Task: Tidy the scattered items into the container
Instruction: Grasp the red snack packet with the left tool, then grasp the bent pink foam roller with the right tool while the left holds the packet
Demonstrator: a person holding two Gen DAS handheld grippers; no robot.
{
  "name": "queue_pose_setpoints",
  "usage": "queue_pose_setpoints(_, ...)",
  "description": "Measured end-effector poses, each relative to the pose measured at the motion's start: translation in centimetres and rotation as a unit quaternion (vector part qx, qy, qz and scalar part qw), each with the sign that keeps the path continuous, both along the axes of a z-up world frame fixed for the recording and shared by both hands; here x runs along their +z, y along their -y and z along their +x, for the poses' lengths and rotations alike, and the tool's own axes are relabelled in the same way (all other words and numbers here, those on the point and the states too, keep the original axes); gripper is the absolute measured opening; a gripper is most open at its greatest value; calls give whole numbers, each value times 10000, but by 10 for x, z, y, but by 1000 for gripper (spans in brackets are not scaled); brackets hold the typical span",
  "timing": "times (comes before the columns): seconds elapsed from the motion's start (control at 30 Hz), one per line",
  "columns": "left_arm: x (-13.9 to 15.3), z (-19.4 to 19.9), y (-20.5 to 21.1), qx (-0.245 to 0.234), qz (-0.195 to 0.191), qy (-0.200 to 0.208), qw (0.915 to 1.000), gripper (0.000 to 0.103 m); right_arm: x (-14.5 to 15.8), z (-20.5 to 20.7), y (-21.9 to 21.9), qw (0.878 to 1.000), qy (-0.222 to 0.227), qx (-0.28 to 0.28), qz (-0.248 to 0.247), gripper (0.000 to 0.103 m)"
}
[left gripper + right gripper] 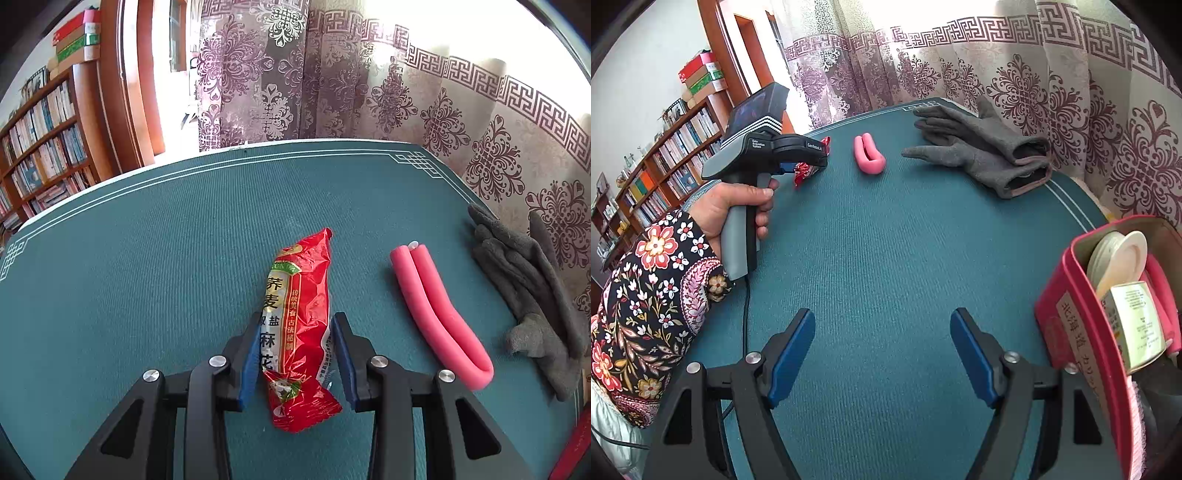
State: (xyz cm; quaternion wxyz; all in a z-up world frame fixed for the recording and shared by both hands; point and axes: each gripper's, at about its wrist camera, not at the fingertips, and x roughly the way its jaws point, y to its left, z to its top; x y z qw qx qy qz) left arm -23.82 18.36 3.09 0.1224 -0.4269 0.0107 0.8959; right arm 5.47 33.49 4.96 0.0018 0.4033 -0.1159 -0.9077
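A red snack packet lies on the teal mat between the blue pads of my left gripper. The jaws stand close on both sides of it and seem to touch it. A folded pink foam tube lies to its right, and grey gloves lie further right. In the right wrist view my right gripper is open and empty over bare mat. The red container stands at its right with a white lid and a carton inside. The left gripper, packet, tube and gloves show far off.
The teal mat covers a round table with patterned curtains behind it. A bookshelf stands at the left. A cable hangs from the left gripper's handle. My sleeved left arm reaches in from the left.
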Motion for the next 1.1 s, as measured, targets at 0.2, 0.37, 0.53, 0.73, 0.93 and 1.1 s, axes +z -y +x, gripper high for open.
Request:
queue_pose_setpoints(0.2, 20, 36, 28, -6, 315, -194, 9993, 33, 7, -6, 1, 10000, -15, -24, -47, 79)
queue_pose_setpoints(0.37, 38, 66, 52, -44, 435, -344, 9985, 19, 18, -21, 5, 9999, -132, 1, -63, 79)
queue_pose_setpoints(0.53, 38, 82, 68, -123, 451, -321, 9984, 19, 21, -41, 10, 9997, -61, -76, -235, 79)
queue_pose_setpoints(0.73, 30, 76, 68, -98, 597, -346, 9976, 72, 15, -42, 19, 9997, 62, -149, -179, 79)
queue_pose_setpoints(0.93, 16, 61, 47, -312, 227, -291, 9988, 72, 13, -50, 21, 9997, 125, -227, -21, 79)
queue_pose_setpoints(1.1, -4, 51, 39, -478, 93, -82, 9988, 36, 11, -66, 25, 9997, 121, -196, 127, 79)
